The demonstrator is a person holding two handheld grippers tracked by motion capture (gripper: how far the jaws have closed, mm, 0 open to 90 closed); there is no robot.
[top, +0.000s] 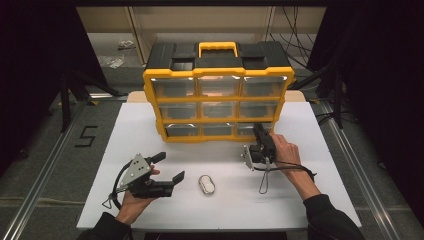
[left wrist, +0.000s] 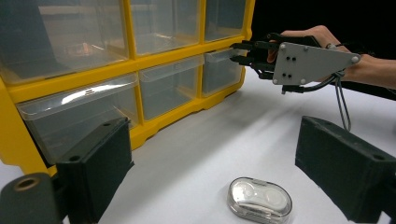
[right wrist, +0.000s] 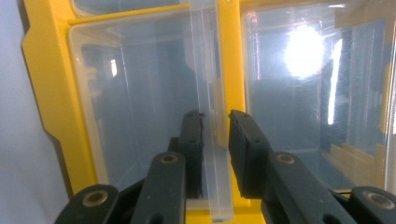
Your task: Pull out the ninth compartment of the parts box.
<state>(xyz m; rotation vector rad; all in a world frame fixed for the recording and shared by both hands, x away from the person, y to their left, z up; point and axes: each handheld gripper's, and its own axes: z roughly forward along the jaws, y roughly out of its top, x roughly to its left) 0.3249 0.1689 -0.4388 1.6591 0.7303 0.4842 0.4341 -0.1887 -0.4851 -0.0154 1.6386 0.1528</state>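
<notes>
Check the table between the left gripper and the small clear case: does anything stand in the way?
Nothing visible does. The left gripper is open, and only bare white table separates it from the small clear case.

This looks like a lab or test bay set up for recording. A white table [top: 300, 125] stands on a grey floor [top: 45, 150] marked with a taped number [top: 86, 136], black curtains [top: 30, 60] hang on both sides, metal rails [top: 357, 165] run along the floor, and loose cables [top: 295, 30] lie behind.
</notes>
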